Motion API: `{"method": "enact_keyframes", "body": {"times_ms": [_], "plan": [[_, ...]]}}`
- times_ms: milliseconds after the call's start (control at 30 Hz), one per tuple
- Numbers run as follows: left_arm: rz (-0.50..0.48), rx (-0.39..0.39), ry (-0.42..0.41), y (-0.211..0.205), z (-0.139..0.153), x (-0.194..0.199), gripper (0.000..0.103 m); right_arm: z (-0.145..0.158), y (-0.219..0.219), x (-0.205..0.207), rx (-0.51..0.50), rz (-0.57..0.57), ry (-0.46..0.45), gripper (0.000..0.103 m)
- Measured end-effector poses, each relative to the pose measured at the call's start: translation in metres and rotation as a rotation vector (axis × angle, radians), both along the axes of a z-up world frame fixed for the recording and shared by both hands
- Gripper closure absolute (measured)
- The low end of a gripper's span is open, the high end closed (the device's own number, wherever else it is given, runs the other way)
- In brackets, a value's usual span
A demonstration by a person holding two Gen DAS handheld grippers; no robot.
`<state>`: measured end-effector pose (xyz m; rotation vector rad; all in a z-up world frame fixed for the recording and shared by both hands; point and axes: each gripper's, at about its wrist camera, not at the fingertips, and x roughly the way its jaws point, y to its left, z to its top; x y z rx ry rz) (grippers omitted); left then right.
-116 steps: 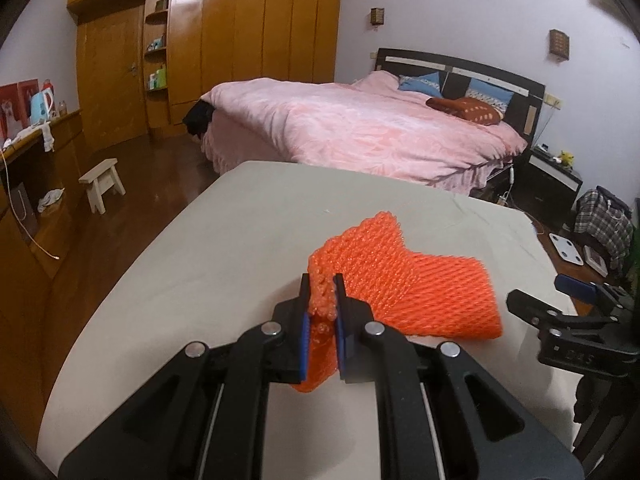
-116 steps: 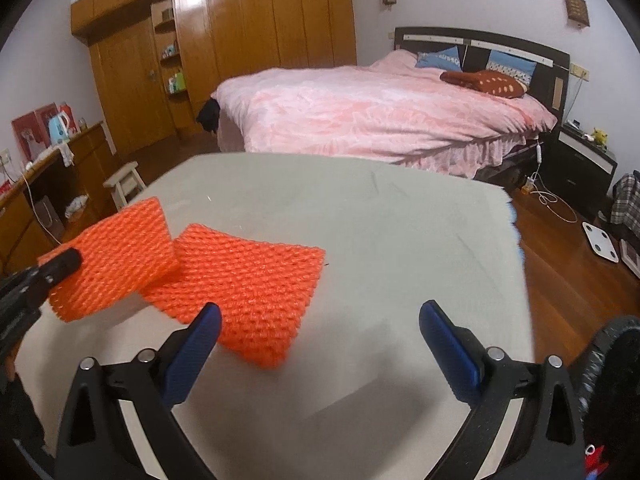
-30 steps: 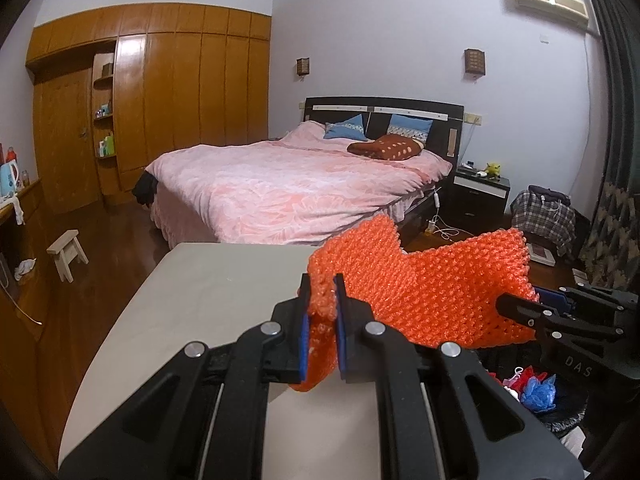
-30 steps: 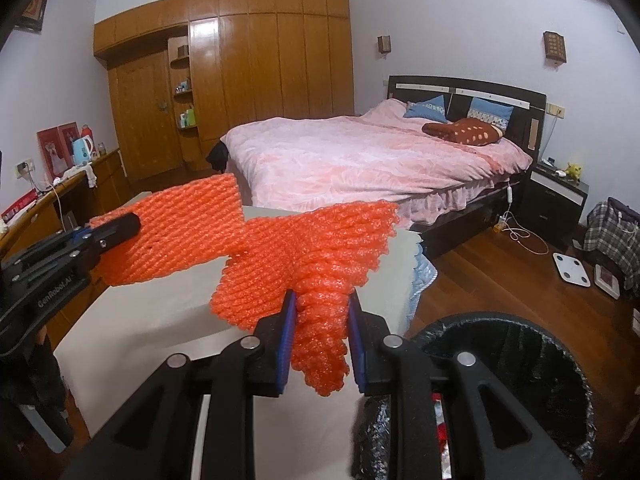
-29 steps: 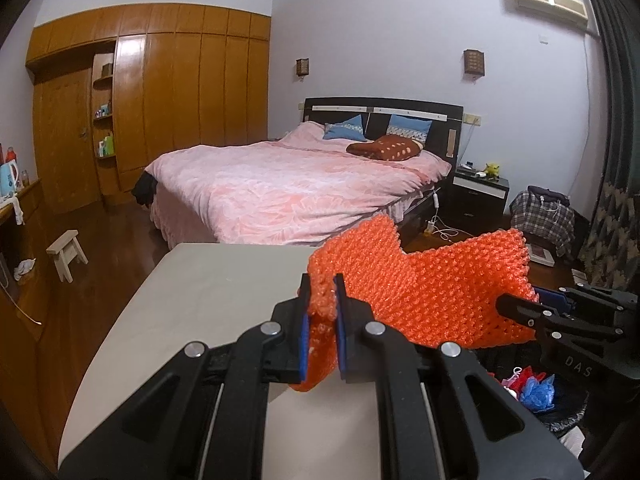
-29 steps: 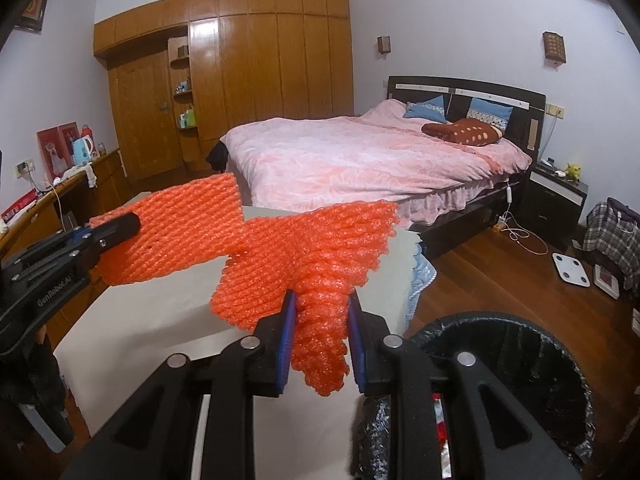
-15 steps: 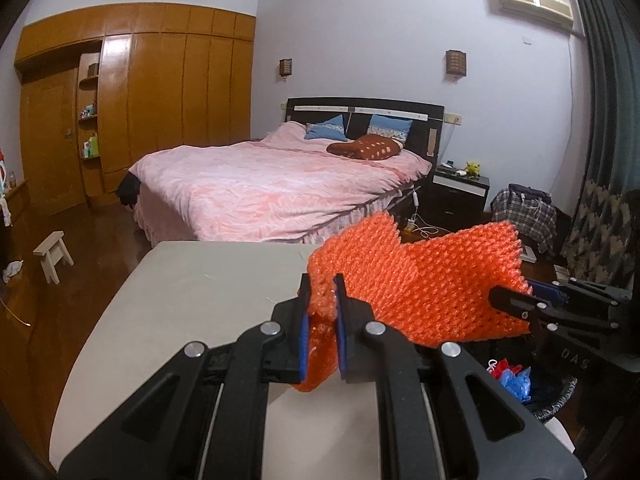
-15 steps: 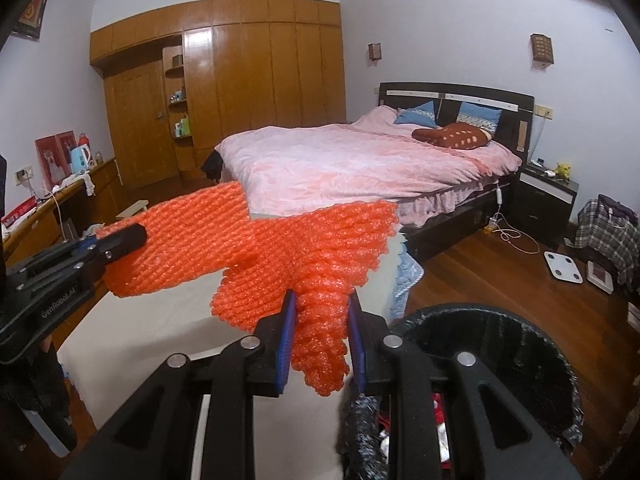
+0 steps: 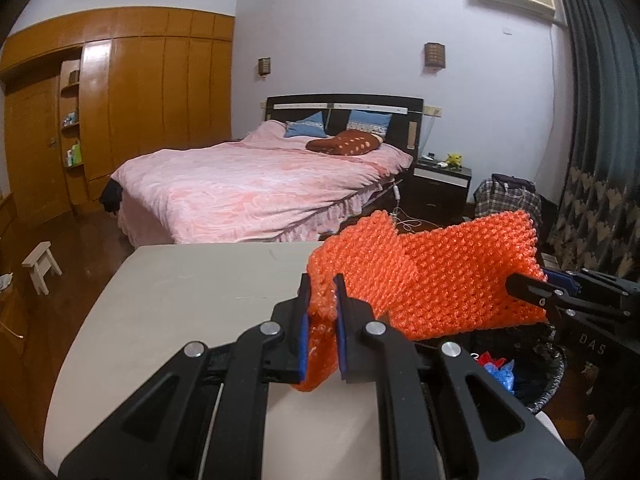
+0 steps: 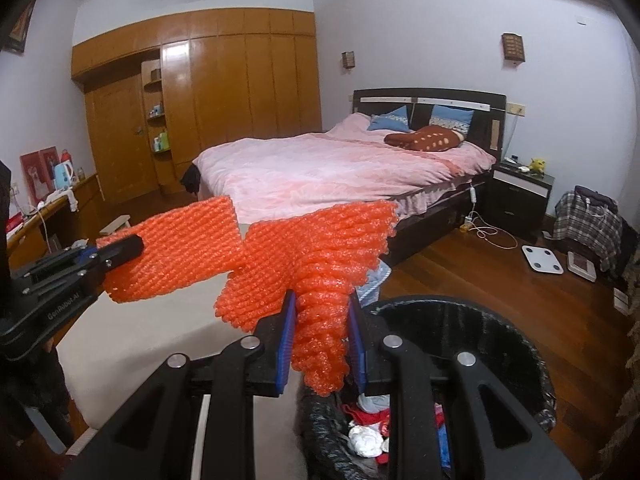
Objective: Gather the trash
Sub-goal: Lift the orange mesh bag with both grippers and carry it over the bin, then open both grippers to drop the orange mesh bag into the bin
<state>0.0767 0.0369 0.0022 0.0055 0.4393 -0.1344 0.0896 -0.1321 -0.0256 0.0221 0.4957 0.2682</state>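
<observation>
Holding one orange net [image 9: 360, 256] in the left gripper [image 9: 322, 280], fingers pinched almost shut on its lower corner. Holding a second orange net [image 10: 320, 248] in the right gripper [image 10: 322, 300], fingers closed snug on a bunched-up fold, kept a little apart by the squashed foam. Both nets up in the air, off the desk [image 9: 180, 300], side by side with their edges crossing in both views; cannot tell if touching. Hanging near the right end of the desk, with the second net's tail dangling just above the near rim of the black trash bin [image 10: 460, 312]. Pale, flat desk top stretching away to the left, far edge straight, right edge just beside the bin. Bin standing on the wood floor [image 10: 480, 280], lined with a black bag, mouth wide open and facing up. Down inside: a heap of scraps [image 10: 368, 436], red, white and blue, low in the bag, with lots of room above. Open floor past the bin as far as the pink bed [image 9: 248, 184]. Small white stool [image 9: 40, 264] on the floor, well off to the left of the desk.
</observation>
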Motion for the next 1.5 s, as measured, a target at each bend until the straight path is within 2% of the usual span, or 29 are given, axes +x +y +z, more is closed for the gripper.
{"method": "enact_keyframes", "body": {"times_ms": [300, 800, 1033, 1500], "plan": [[-0.072, 0.019, -0.002, -0.036, -0.002, 0.009, 0.093, -0.004, -0.040, -0.008, 0.009, -0.074, 0.001, 0.079], [-0.222, 0.035, 0.024, -0.104, -0.023, 0.029, 0.093, -0.020, -0.101, -0.011, -0.017, -0.221, 0.038, 0.079], [-0.254, 0.047, 0.043, -0.126, -0.034, 0.042, 0.093, -0.030, -0.120, -0.011, -0.029, -0.272, 0.059, 0.079], [-0.298, 0.098, 0.113, -0.161, -0.070, 0.068, 0.090, -0.073, -0.140, 0.006, -0.016, -0.343, 0.141, 0.077]]}}
